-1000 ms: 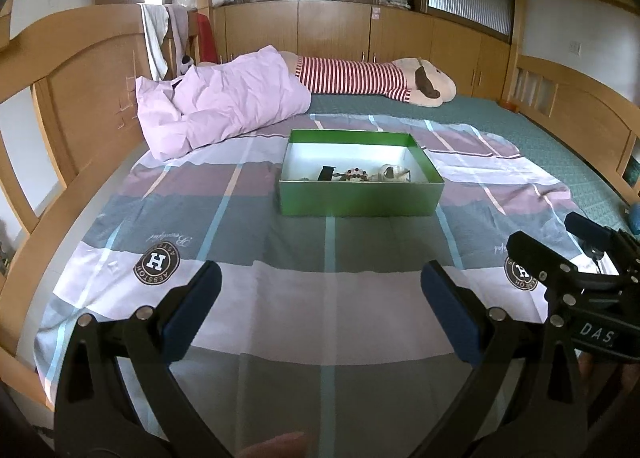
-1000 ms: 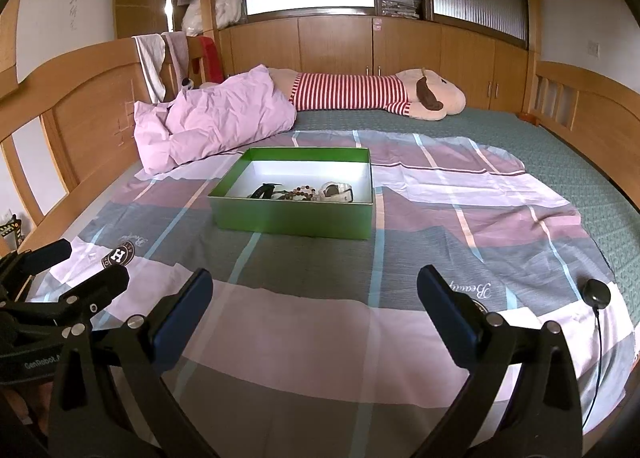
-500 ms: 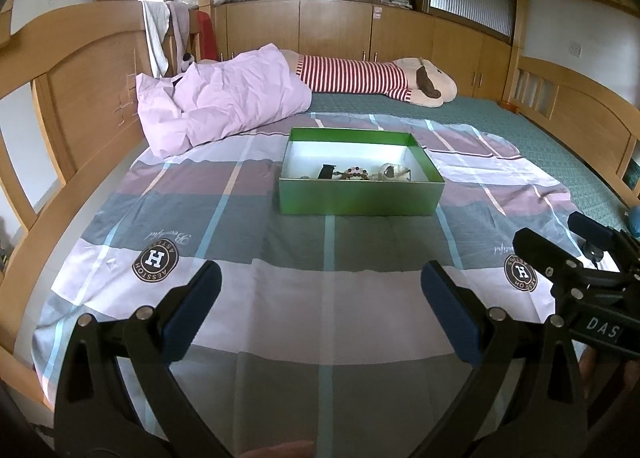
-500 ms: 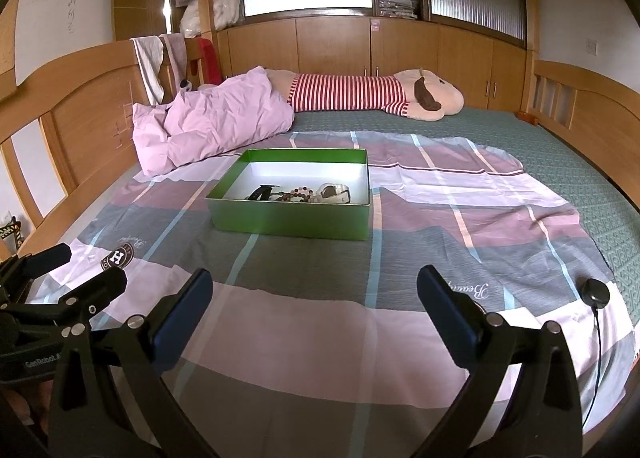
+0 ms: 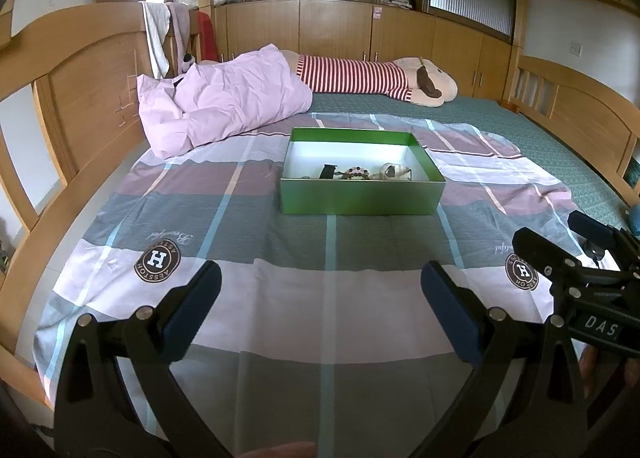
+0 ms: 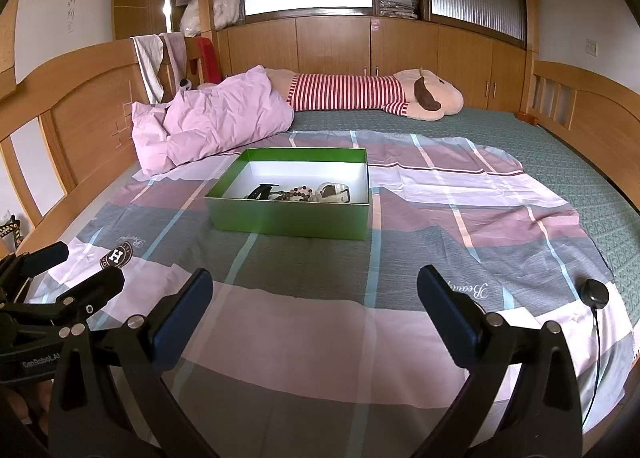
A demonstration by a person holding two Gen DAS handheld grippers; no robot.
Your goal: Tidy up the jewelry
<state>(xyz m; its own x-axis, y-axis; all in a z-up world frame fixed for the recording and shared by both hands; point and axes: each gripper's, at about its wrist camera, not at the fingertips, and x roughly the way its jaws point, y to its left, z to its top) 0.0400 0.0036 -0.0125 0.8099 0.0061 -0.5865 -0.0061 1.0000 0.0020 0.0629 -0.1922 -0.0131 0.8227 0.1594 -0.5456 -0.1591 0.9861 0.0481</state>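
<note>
Two tools, both spread wide and carrying nothing: left tool [image 5: 320, 298] and right tool [image 6: 316, 296] hover low over the near part of the bed's checked sheet [image 5: 320, 310]. Change over the last second is small: the green box [image 5: 362, 198] sits slightly nearer and lower in both views, so both tools have crept forward a little, nothing else moved. Jewelry [image 6: 298, 193] lies bunched along the near wall inside the box: dark strap, bead string, pale piece. Well short of reach. Scene fits either sorting still ahead or pieces already gathered; can't tell which.
</note>
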